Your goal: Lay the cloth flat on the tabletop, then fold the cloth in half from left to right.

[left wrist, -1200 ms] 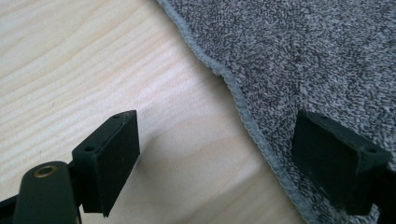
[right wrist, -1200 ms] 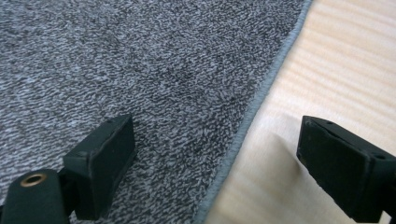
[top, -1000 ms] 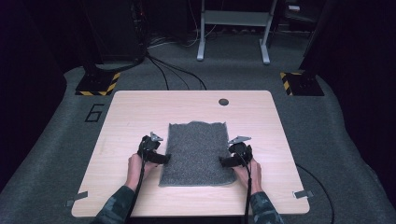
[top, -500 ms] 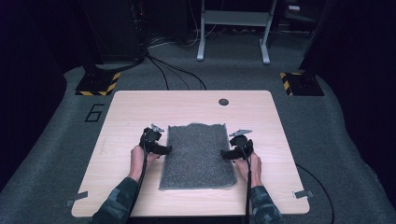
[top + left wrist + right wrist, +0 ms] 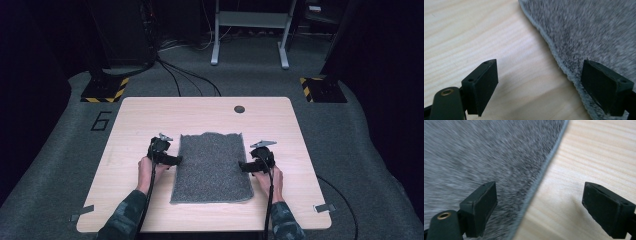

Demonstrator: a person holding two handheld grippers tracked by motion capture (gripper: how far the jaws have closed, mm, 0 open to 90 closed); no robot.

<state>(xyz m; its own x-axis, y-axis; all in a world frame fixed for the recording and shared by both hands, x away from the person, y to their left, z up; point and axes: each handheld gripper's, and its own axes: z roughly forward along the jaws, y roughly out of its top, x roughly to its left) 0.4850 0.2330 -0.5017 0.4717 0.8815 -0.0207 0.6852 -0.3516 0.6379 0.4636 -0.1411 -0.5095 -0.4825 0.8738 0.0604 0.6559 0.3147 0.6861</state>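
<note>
Fingers (image 5: 482,85) of both grippers open (straddling grey mat (image 5: 212,167) edges); wooden table (image 5: 210,112), carpeted floor (image 5: 380,150).

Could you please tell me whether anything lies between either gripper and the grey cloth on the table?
Nothing visible does. The left gripper is at the left edge of the grey cloth, jaws open astride its hem, and the right gripper stands likewise at the right edge. Between the jaws and the cloth there is just bare table.
</note>
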